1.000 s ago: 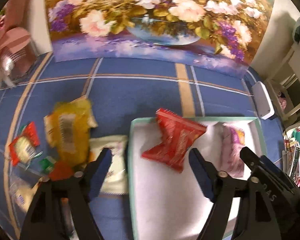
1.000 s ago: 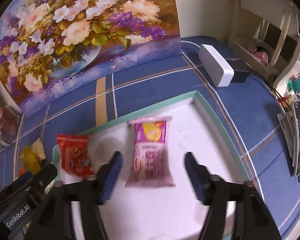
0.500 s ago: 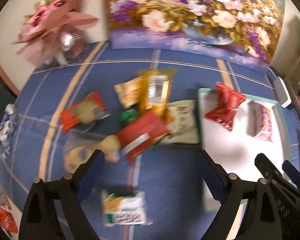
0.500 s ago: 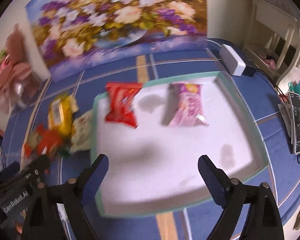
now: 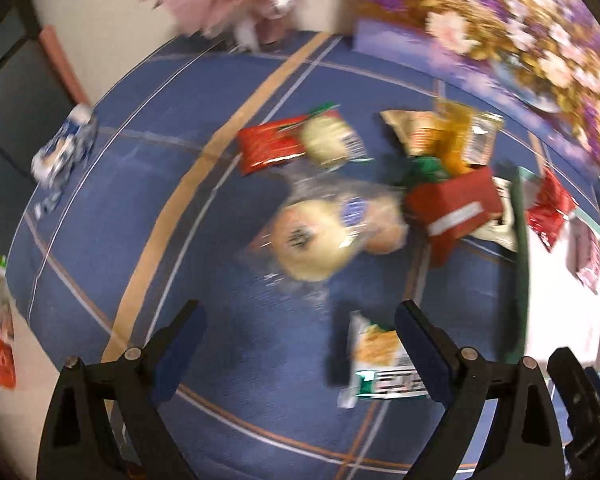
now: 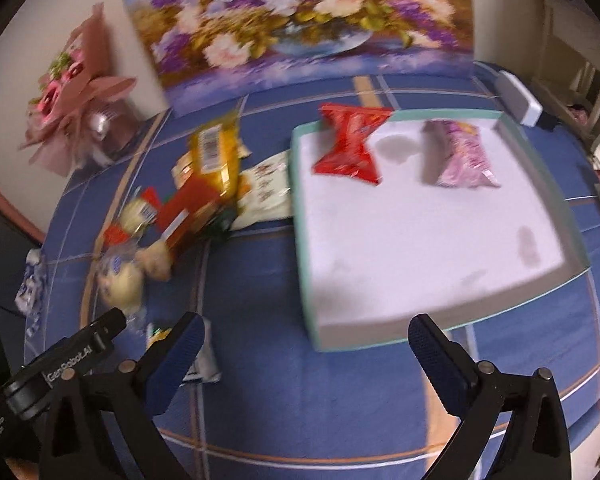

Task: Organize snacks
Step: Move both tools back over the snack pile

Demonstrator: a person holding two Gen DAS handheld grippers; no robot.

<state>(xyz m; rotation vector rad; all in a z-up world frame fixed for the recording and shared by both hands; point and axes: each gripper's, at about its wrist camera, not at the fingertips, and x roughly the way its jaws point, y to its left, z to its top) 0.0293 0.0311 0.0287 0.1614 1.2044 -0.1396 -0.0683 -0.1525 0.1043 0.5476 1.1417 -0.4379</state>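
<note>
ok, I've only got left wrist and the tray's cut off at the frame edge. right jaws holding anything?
Observer: No. The right gripper has its jaws wide open with nothing between them.
Operator: what's in the tray overall?
Observer: Two packets, both at the tray's far end: the red packet on the left and the pink packet on the right. The rest of the floor is white, with a few grey marks.
Operator: anything past the tray?
Observer: A white box lies on the blue cloth just beyond the far right corner.
</note>
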